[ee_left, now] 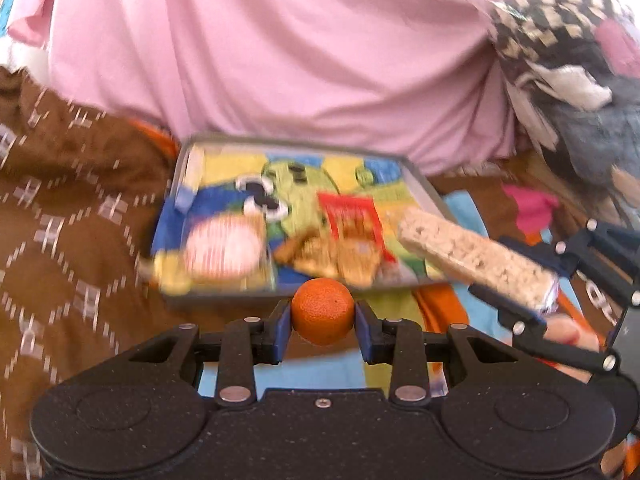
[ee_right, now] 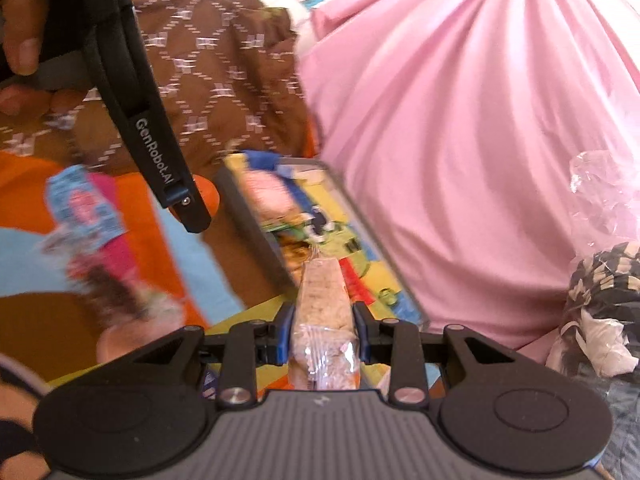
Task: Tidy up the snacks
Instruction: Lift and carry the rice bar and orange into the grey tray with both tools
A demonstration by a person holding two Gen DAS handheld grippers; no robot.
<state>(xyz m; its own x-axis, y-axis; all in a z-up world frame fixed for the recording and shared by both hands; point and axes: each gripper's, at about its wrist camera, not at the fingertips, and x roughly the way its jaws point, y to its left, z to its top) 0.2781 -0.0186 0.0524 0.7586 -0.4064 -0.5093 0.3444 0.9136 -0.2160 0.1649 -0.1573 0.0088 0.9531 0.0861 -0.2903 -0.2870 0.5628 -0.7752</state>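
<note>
Left gripper (ee_left: 322, 316) clamped on orange (ee_left: 322, 310); right gripper (ee_right: 322, 334) clamped on wrapped cereal bar (ee_right: 322, 312); tray (ee_left: 430, 192) ahead of both.

A small round orange (ee_left: 323, 311) sits clamped between the pads of the left gripper (ee_left: 323, 318), just short of the near rim of the tray (ee_left: 224, 300). A pale puffed-rice bar (ee_right: 323, 320) in clear wrap is pinched at its near end by the right gripper (ee_right: 323, 334) and juts forward over the tray's edge. The shallow metal tray, lined with a bright cartoon print, lies just ahead of both grippers and holds blurred snacks: a round red-and-white packet (ee_left: 224, 250), a red-topped packet (ee_left: 352, 220) and brown biscuits (ee_left: 320, 256).
</note>
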